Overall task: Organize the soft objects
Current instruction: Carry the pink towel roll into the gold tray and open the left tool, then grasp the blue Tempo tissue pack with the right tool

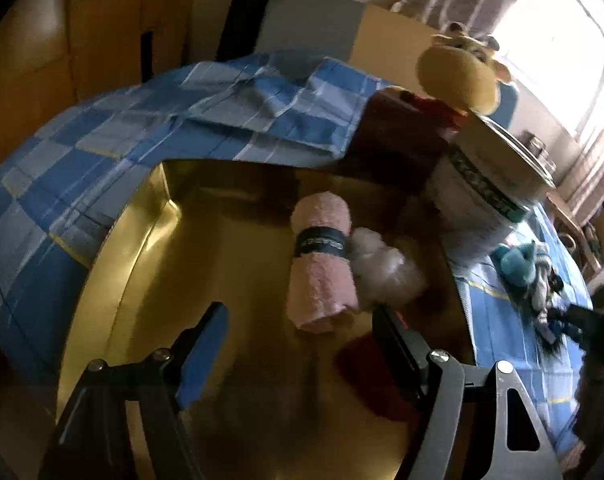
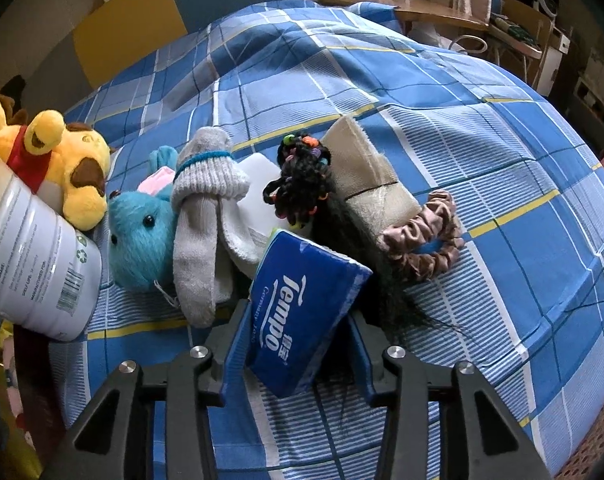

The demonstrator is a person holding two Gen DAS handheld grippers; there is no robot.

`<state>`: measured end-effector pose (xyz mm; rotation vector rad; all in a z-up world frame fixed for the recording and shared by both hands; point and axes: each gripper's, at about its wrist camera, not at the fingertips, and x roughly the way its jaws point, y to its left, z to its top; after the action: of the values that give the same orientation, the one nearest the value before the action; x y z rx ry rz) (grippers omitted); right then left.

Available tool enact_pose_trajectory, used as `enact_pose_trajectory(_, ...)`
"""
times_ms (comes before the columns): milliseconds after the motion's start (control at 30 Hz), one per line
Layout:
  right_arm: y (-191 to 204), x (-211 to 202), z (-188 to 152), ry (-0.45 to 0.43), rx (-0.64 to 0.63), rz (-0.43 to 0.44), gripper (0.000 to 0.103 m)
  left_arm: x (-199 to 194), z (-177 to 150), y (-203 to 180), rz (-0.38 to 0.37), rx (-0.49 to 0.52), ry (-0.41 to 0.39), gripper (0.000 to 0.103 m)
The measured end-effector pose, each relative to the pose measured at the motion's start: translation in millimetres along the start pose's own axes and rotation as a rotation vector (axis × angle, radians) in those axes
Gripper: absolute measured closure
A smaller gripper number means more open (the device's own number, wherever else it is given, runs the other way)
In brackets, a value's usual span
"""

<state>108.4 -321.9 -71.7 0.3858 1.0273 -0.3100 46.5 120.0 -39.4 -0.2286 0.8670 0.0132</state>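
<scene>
Left wrist view: left tongs point(image 1: 297, 344) are standing wide and empty over the gold bin point(image 1: 141, 240); a pink towel point(image 1: 322, 268) is already lying inside.

Right wrist view: right tongs point(image 2: 297, 344) are closing on the tissue pack point(image 2: 302, 312); blue plush point(image 2: 141, 236), socks point(image 2: 201, 216) and scrunchie point(image 2: 426, 236) are waiting on the bed point(image 2: 482, 152).

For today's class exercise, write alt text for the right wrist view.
A right claw straddles a blue Tempo tissue pack on a blue plaid bedspread. Behind lie a turquoise plush toy, grey sock and brown scrunchie.
</scene>
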Motion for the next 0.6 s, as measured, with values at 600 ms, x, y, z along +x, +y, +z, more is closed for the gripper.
enact_pose_trajectory(600, 4.7, -39.7, -0.3, -0.089, -0.021, 0.101, 0.067, -27.0, -5.0, -12.0, -0.038, 0.104, -0.053, 0.028)
